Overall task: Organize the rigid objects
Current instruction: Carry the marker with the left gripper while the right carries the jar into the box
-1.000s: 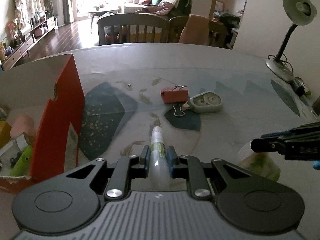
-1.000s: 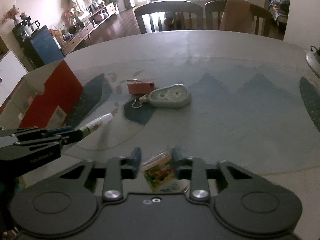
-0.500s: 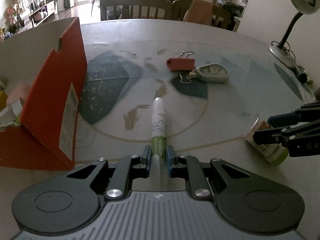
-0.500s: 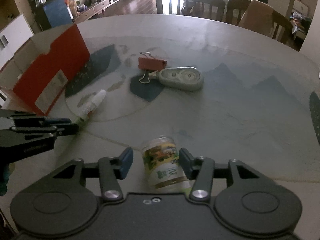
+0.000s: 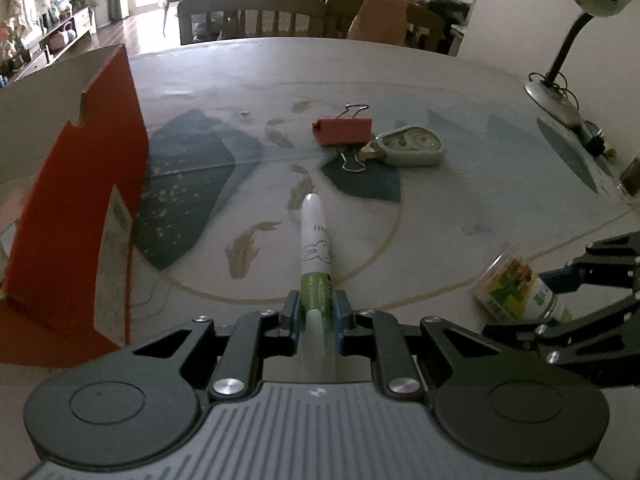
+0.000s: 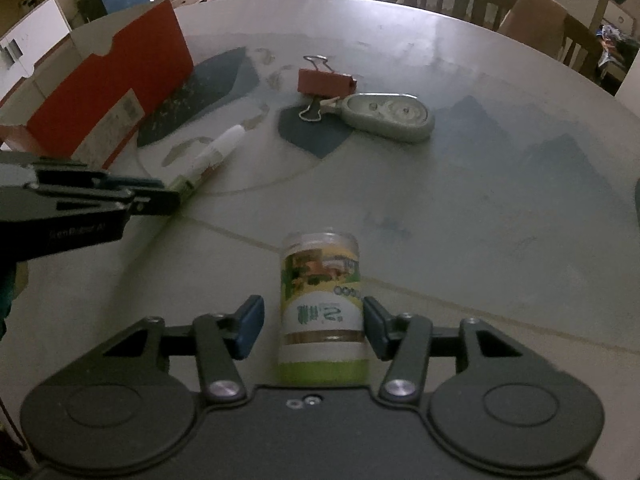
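My left gripper [image 5: 316,304] is shut on a white and green pen [image 5: 315,240], which points forward just above the table. In the right wrist view the same pen [image 6: 216,152] sticks out of the left gripper [image 6: 160,200] at the left. A small jar with a green cap and a picture label [image 6: 322,300] lies on the table between the fingers of my right gripper [image 6: 312,316]. Those jaws stand apart, with a clear gap on the left side of the jar. The left wrist view shows the jar [image 5: 516,284] at the right, inside the right gripper [image 5: 534,304].
An open red cardboard box [image 5: 80,200] with several items inside stands at the left. A red binder clip [image 5: 344,130] and a grey correction tape dispenser [image 5: 412,146] lie mid-table. A desk lamp [image 5: 560,72] stands at the far right; chairs [image 5: 248,16] line the far edge.
The right gripper's jaws have spread and let go of the jar, which now lies on the table between them. Both views have tipped downward. The left gripper keeps hold of the pen.
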The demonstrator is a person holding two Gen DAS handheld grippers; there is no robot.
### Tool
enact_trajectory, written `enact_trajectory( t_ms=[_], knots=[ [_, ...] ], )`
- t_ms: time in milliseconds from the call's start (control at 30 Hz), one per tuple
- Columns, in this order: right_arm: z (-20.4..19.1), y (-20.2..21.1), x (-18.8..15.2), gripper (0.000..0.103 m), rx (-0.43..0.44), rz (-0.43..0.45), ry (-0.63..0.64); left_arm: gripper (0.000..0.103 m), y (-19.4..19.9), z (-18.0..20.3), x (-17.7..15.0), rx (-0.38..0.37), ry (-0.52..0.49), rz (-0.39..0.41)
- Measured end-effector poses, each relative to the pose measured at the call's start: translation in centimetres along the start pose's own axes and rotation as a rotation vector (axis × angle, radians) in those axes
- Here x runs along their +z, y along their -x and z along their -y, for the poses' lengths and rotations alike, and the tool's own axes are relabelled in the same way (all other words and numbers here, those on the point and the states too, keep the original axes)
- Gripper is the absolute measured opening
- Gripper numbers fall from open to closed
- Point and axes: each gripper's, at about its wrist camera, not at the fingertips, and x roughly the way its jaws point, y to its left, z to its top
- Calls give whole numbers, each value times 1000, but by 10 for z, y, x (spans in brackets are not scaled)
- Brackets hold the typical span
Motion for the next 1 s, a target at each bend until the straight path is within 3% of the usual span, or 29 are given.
enact_trajectory(
  t_ms=[567, 1000],
  knots=[
    [-3, 3, -6, 43, -41, 25, -49, 17, -11, 7, 2, 27, -15, 1],
    [-29, 50, 15, 43, 37, 105, -97, 17, 49, -18, 11, -62, 73, 77]
  ],
)
